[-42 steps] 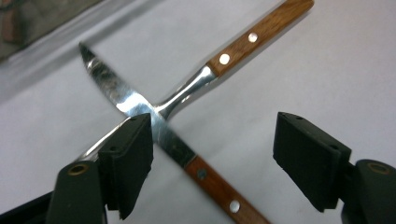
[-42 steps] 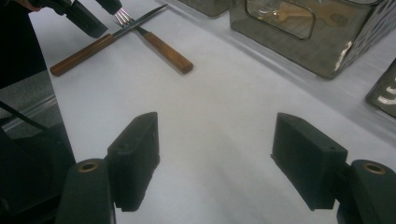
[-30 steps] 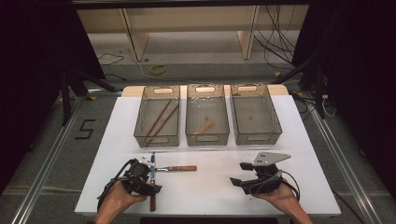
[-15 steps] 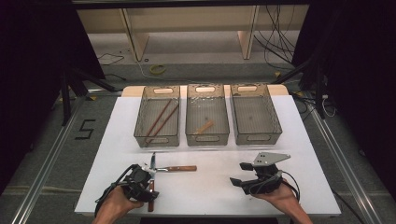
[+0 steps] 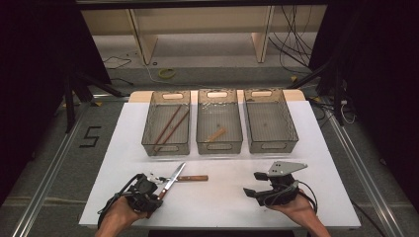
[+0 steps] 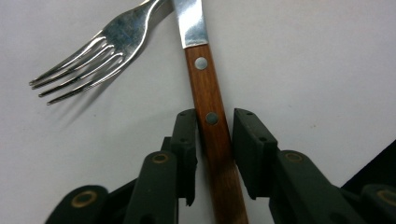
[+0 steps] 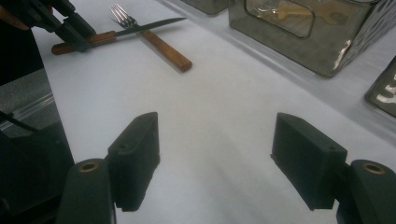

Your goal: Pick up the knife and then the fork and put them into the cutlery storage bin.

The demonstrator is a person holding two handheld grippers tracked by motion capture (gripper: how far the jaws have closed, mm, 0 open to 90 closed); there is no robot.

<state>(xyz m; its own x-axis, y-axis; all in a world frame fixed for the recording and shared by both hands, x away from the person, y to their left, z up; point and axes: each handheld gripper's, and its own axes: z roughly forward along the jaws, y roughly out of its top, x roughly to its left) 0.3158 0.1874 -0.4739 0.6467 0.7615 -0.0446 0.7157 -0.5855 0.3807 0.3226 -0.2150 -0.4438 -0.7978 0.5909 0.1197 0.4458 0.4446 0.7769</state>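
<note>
A knife with a wooden handle (image 6: pixel 215 154) lies on the white table, and my left gripper (image 6: pixel 215 116) has just been closing on that handle, its pads now against the sides. In the high view the left gripper (image 5: pixel 157 190) is at the front left, and the knife blade (image 5: pixel 174 175) slants up and to the right across a wooden-handled fork (image 5: pixel 193 177). The fork's tines (image 6: pixel 84 65) point left of the blade. My right gripper (image 5: pixel 253 184) rests at the front right, jaws wide apart (image 7: pixel 229 140) over bare table. It looks across at the knife (image 7: pixel 149 25) and fork (image 7: pixel 166 49).
Three clear bins stand in a row at the back. The left bin (image 5: pixel 166 148) holds two brown chopsticks (image 5: pixel 168 126), the middle bin (image 5: pixel 219 146) a small wooden piece (image 5: pixel 216 134), and the right bin (image 5: pixel 272 146) nothing. Dark floor surrounds the table edge (image 5: pixel 222 224).
The left gripper's jaws have narrowed around the knife handle. The knife has swung from pointing straight back to slanting right over the fork. The right gripper has stayed still.
</note>
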